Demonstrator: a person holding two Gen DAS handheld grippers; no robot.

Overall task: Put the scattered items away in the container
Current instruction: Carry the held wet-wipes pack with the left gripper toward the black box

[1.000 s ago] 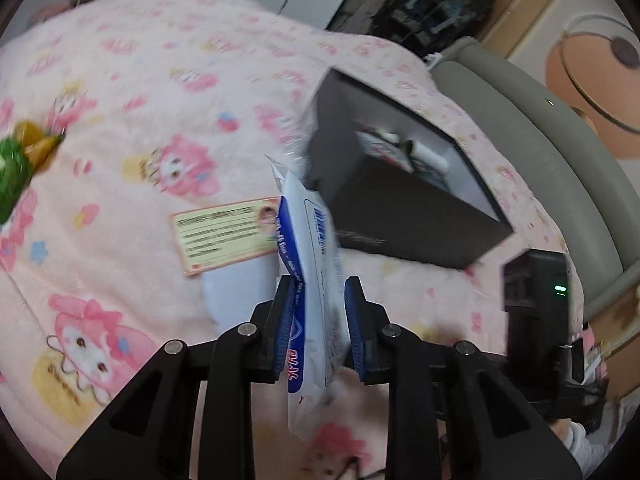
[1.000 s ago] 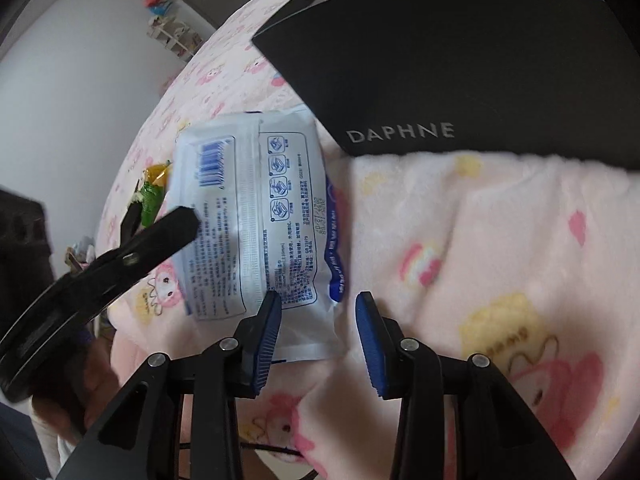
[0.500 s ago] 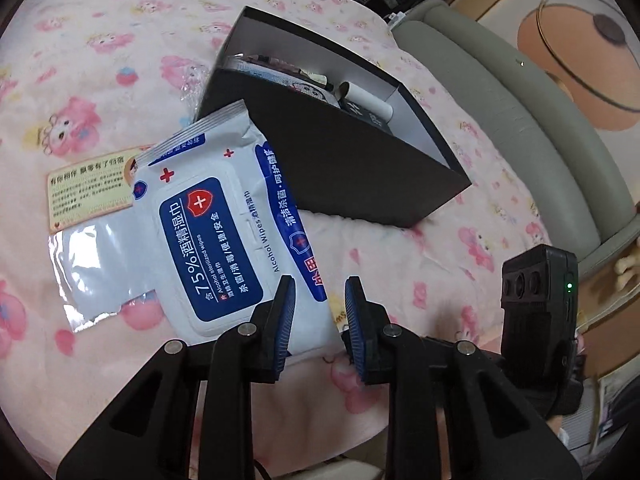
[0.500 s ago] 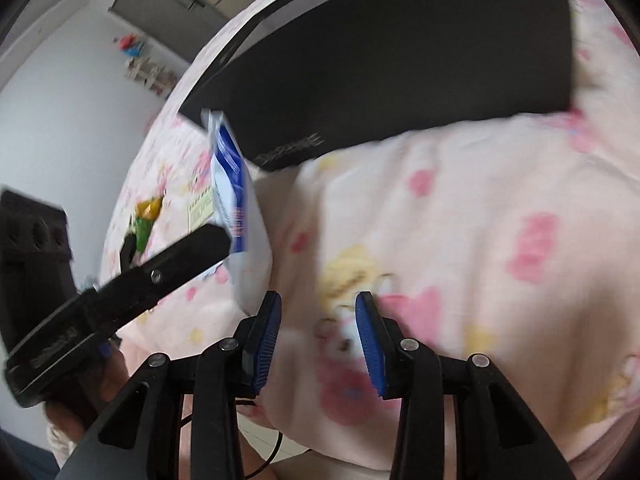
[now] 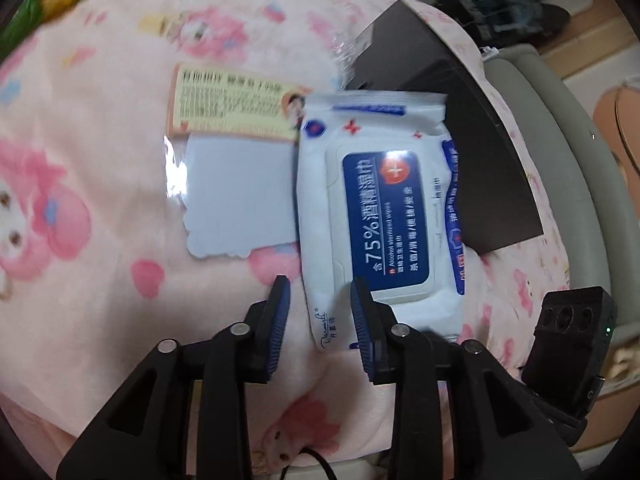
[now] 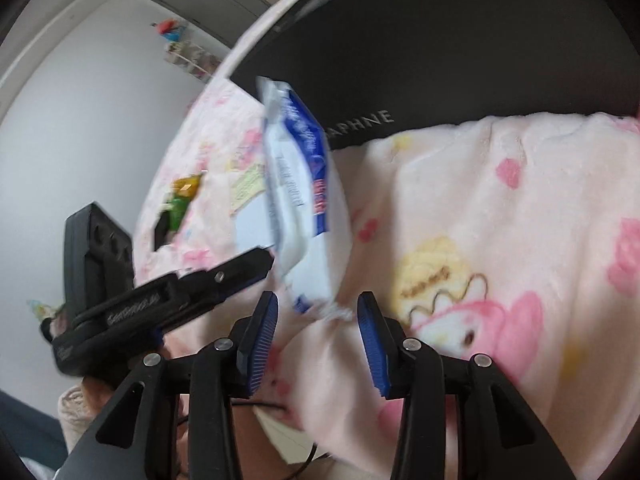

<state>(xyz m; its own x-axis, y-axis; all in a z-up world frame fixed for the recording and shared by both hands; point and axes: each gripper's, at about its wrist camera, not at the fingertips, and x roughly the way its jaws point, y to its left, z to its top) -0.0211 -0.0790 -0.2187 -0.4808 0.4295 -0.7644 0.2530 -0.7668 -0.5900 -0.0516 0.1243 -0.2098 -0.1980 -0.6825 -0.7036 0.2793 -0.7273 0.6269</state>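
Gripping the alcohol wipes pack [image 5: 384, 216] needs a firmer bite: the left tongs [image 5: 318, 312] have just been opening, the pack's near corner loosely between unpressing pads. The right tongs [image 6: 316, 328], just closing, stand parted and empty below it. The pack hangs over the pink blanket [image 5: 100, 240], beside the black box [image 6: 440, 60].

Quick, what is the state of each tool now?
Left tool: open, just been opening; wipes pack corner between its jaws, not clamped.
Right tool: open, just been closing; pack end between jaws, ungripped.
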